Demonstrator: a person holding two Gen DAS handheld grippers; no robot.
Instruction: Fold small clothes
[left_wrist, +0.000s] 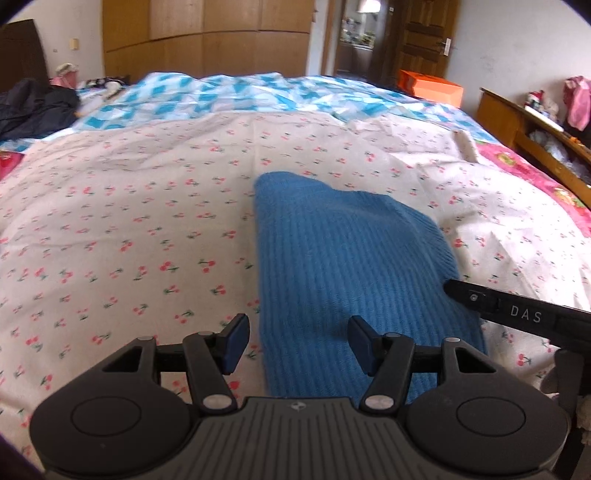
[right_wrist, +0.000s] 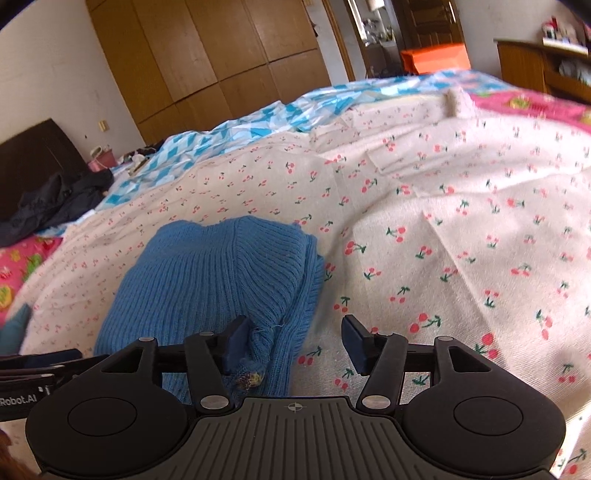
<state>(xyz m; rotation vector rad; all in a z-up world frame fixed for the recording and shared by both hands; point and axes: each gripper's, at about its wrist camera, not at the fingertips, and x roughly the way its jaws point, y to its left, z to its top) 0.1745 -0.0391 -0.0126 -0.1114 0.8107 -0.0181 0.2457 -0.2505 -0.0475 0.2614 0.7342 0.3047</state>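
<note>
Blue knit sweater (left_wrist: 332, 266) lies folded on the cherry-print sheet (left_wrist: 129, 206) of the bed, a long narrow bundle. Long axis runs from the near edge of the bed away toward the wooden wardrobe (left_wrist: 207, 37); far end rounded, ribbed hem edge along its right side. Left tongs (left_wrist: 297, 345) released, jaws wide apart, hovering over the sweater's near left edge: left pad over sheet, right pad over knit, neither gripping. Right tongs (right_wrist: 291, 345) also released, jaws spread at the sweater's near right corner; left pad touches or sits just against a bunched bit of knit (right_wrist: 258, 347), right pad over bare sheet. Right tongs' arm (left_wrist: 517, 314) shows in the left view, tip at the sweater's right edge.
</note>
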